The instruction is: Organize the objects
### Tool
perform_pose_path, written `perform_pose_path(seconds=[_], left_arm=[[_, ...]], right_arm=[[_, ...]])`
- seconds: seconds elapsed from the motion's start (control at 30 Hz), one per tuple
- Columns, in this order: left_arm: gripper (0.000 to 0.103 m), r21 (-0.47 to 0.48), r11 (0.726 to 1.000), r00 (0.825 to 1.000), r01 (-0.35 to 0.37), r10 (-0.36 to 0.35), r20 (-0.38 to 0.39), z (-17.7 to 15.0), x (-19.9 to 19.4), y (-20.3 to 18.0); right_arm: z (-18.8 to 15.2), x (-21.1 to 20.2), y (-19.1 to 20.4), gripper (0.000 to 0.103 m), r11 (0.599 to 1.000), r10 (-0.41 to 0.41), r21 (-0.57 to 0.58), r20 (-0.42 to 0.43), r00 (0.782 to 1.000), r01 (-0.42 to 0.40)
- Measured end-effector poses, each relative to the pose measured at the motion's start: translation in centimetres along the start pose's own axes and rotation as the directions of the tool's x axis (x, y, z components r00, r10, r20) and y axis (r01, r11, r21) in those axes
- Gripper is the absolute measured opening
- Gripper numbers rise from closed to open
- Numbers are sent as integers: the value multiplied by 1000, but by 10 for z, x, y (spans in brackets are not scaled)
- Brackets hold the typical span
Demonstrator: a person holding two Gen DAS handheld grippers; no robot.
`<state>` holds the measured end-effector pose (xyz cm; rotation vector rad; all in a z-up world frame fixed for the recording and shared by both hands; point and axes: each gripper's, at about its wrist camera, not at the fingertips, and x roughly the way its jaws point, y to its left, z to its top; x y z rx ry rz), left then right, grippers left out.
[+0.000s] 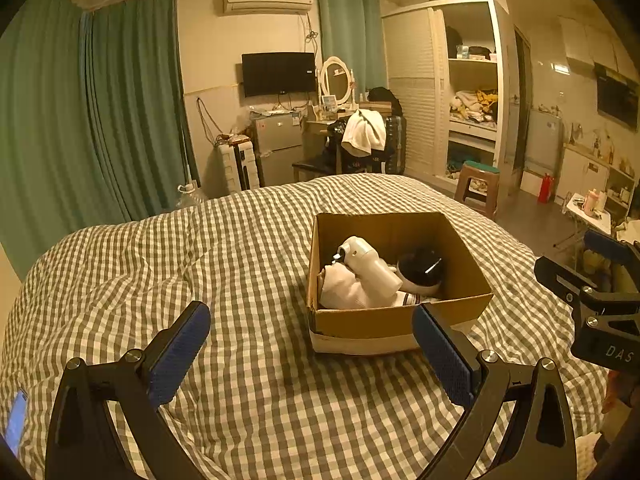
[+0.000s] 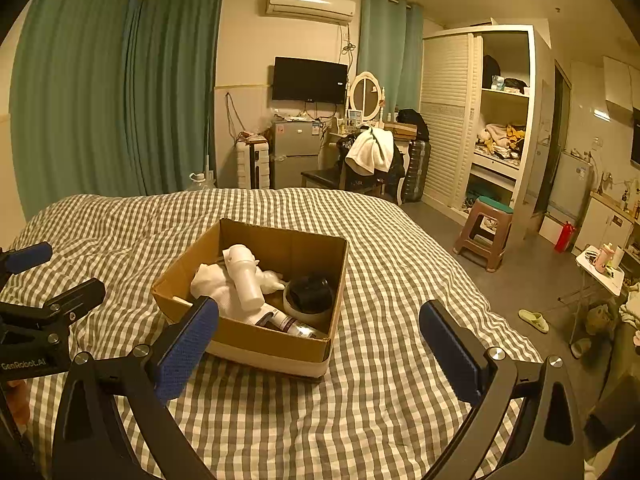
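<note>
An open cardboard box sits on the checked bed cover. Inside lie a white bottle, white crumpled cloth, a black round container and a tube. My left gripper hovers open in front of the box, holding nothing. My right gripper is open too, over the box's near right corner. Each gripper shows at the edge of the other's view: the right gripper, the left gripper.
Beyond the bed stand a small fridge, a chair draped with a white towel, a wardrobe and a stool. Green curtains hang on the left. A folding table and a slipper lie right.
</note>
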<state>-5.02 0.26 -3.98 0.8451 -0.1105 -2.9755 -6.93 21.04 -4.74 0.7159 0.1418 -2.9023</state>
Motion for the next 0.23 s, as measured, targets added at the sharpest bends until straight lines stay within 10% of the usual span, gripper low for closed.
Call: perform_pose_path(seconds=[0.23], left_arm=[[103,-8,1000,1000,-2,2,-1,-2,1,2]], right_arm=[[-1,3,1,101,1000,0,-3,-7,1000,0]])
